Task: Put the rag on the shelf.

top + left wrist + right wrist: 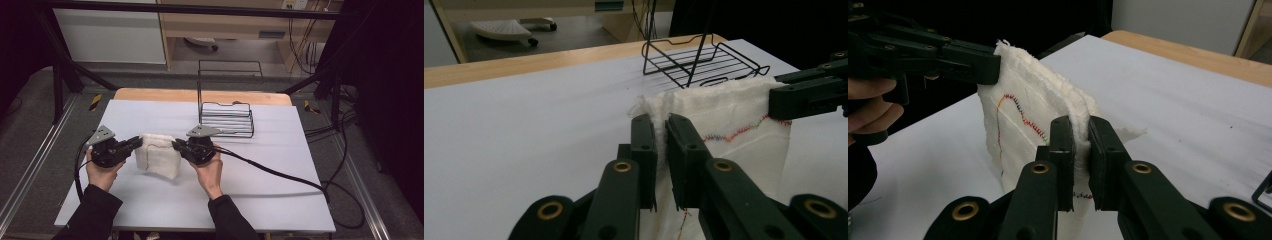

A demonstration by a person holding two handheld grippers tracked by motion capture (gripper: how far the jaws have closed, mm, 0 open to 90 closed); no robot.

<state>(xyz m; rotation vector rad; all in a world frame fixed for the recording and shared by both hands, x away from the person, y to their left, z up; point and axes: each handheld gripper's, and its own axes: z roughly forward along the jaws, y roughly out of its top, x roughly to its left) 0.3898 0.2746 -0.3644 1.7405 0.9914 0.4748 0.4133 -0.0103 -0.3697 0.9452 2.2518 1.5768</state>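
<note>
We hold a white fringed cloth with coloured stitching [158, 155] by its top corners, left gripper [134, 144] and right gripper [176, 145] both clenched on it. It hangs above the white tabletop [280, 195] (mid-fold, we judge). Next, we lower it evenly.

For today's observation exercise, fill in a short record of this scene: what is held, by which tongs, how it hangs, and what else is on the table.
held thing: white cloth with multicoloured stitching
left tongs: shut on the cloth's upper left corner
right tongs: shut on its upper right corner
cloth state: stretched between both tongs, hanging down, lower edge near the table
also on table: black wire rack, behind the right tongs
</note>
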